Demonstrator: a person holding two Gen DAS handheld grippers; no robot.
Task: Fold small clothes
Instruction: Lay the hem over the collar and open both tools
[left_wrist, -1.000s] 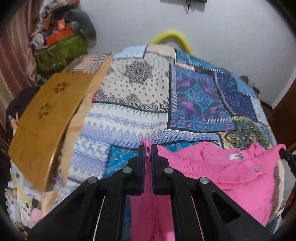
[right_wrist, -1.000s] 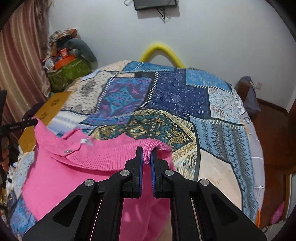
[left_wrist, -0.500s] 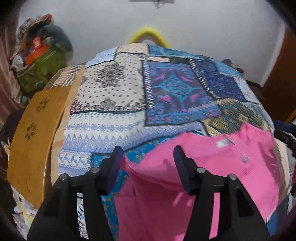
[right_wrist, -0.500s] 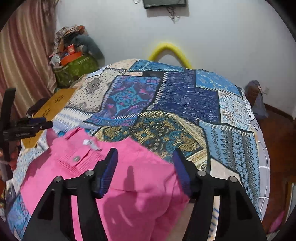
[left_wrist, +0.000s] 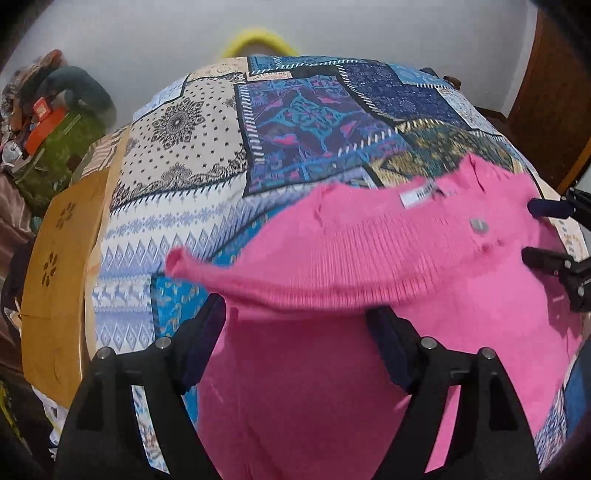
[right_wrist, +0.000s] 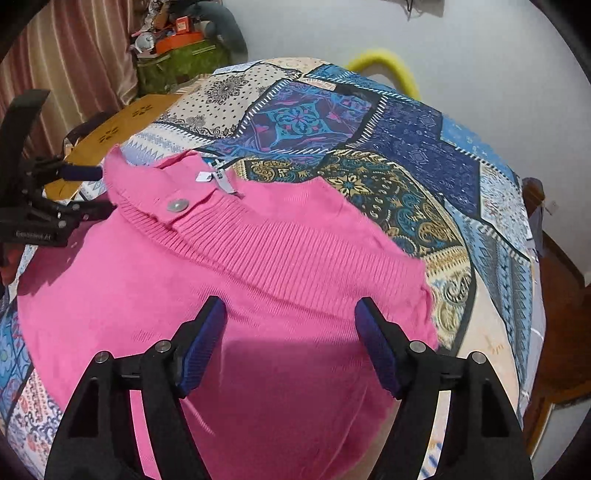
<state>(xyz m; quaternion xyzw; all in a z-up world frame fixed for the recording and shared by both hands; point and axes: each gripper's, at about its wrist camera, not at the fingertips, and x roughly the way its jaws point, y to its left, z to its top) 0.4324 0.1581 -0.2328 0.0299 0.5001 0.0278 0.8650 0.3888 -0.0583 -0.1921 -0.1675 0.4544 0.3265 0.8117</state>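
A pink knitted garment (left_wrist: 369, 258) with a ribbed edge, a white label and a grey button (left_wrist: 477, 224) lies spread on the patchwork bedspread (left_wrist: 295, 122). Just above it is my left gripper (left_wrist: 295, 314), its jaws opening wide; the knit shows between them but the pads do not press it. One pink corner (left_wrist: 181, 262) pokes out to the left. In the right wrist view my right gripper (right_wrist: 290, 308) hovers over the same garment (right_wrist: 258, 258), jaws also opening, gripping nothing. Each gripper shows in the other's view: the right (left_wrist: 546, 229), the left (right_wrist: 99, 190).
A pale wooden board (left_wrist: 55, 258) lies beside the bed on the left, with a green bag (left_wrist: 55, 147) of clutter behind it. A yellow tube (left_wrist: 258, 37) arches at the far end against the white wall. Brown wooden floor (right_wrist: 561, 295) runs along the bed's right side.
Both grippers were shut on the garment's ribbed edge a second ago. They have opened and let it go, and the garment has dropped flat on the bed as both came lower.
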